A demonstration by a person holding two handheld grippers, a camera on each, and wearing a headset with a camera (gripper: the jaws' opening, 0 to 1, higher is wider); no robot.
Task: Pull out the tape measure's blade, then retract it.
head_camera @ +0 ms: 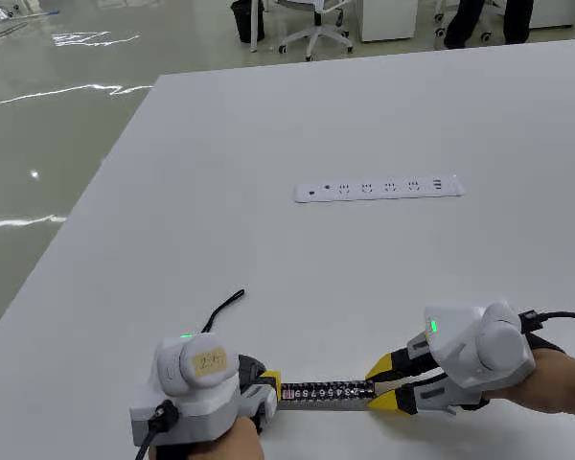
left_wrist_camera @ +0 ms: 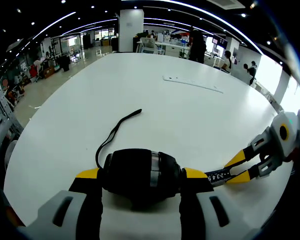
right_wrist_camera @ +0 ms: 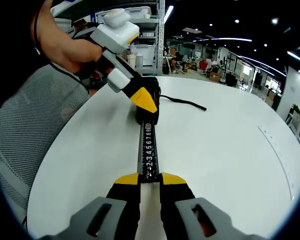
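- the tape measure case is clamped by the left gripper, well apart from the power strip.
- the blade is pinched at its tip by the right gripper.
- the case, mostly hidden in the head view, is shown plainly by the left gripper view.

The left gripper has a white-and-grey moulded body with a rounded cap. It carries a tan sticker with handwritten marks too small to read, a green indicator light and a black cable plugged in at the rear. The right gripper matches, with a pale rounded casing, a green lamp and a black lead. Both have black jaws capped in yellow. The gripper views show the jaws set on grey mounts with slotted cut-outs.
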